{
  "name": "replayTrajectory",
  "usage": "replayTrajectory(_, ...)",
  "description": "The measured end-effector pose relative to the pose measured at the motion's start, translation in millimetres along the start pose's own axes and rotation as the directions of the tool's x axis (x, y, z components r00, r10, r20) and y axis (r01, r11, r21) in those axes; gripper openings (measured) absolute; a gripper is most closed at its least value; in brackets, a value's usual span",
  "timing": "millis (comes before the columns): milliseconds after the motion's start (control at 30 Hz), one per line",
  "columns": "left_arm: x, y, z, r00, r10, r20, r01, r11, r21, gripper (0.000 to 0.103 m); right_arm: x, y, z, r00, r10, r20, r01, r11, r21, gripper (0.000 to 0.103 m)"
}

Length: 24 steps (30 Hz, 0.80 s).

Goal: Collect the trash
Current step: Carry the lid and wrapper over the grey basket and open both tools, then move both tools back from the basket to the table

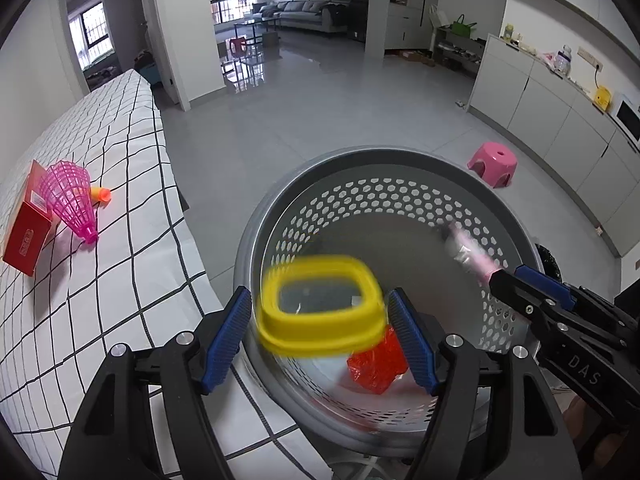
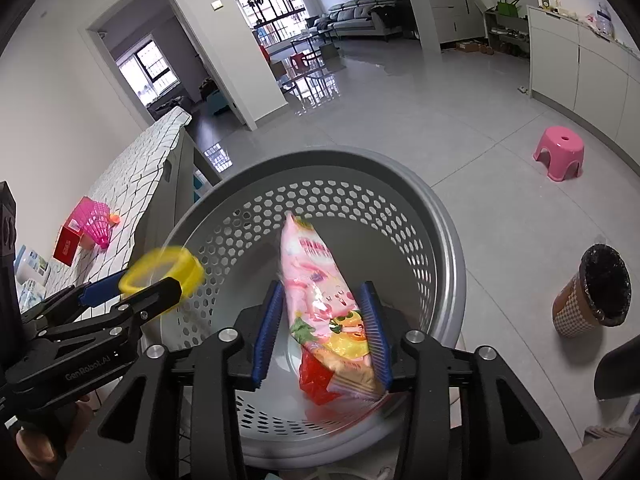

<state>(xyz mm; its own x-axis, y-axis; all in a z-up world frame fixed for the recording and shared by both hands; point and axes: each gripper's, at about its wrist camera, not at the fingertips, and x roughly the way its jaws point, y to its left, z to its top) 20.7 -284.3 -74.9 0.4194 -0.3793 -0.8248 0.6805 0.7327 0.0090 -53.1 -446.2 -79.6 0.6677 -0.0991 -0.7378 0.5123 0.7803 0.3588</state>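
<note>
Trash hangs over the grey perforated plastic basket [image 1: 400, 208] in both your grippers: your left gripper [image 1: 320, 332] carries a yellow rounded-rectangular plastic ring [image 1: 320, 304] between its blue pads, motion-blurred, and whether the pads are pressing it or have just let go cannot be told from either view; your right gripper [image 2: 322, 332] has its jaws partly closed around a pink printed snack wrapper [image 2: 316, 280], pinched near its lower end with the rest pointing out over the basket floor. A crumpled red transparent wrapper [image 1: 376, 364] already lies at the bottom of the basket, the only item clearly inside it. The risk, as it looks, sits with the ring: it hovers close to the near rim beside the checked tablecloth [image 1: 120, 240], so a release from there could strike the rim and bounce out onto the cloth or the floor. The limp wrapper could also cling to a pad when you open. On the cloth, well apart from the basket, a pink plastic mesh cone [image 1: 70, 198], a small orange piece [image 1: 101, 194] and a red cardboard box [image 1: 28, 228] are not yet collected. A black-lined patterned bin [image 2: 592, 292] stands on the floor to the right; its contents are hidden.
</note>
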Motion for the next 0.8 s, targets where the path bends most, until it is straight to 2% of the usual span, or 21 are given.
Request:
replayTrajectory(100,-2.0,2.3,-0.8,1.000,-0.001,0.001,0.001,1.000,-0.006,0.073,-2.8,-0.8,-0.1,1.000,0.001,0.007,-0.001,1.000,0.005,0.050)
replayTrajectory(433,-9.7,8.2,-2.1,1.000,-0.002,0.013,0.002,1.000,-0.016,0.077,-8.8,5.4,-2.5,1.000,0.005,0.017,-0.005,1.000,-0.004,0.051)
replayTrajectory(700,-18.1,15.5,-4.7,1.000,-0.001,0.031,0.002,1.000,-0.029,0.080,-18.3,11.0,-4.2,0.999,0.012,0.035,-0.011,1.000,-0.008,0.056)
replayTrajectory(800,-22.3,17.2,-6.7,0.999,0.001,0.039,0.001,0.999,-0.033,0.081,-22.1,13.3,-4.9,0.999,0.015,0.044,-0.014,1.000,-0.010,0.062)
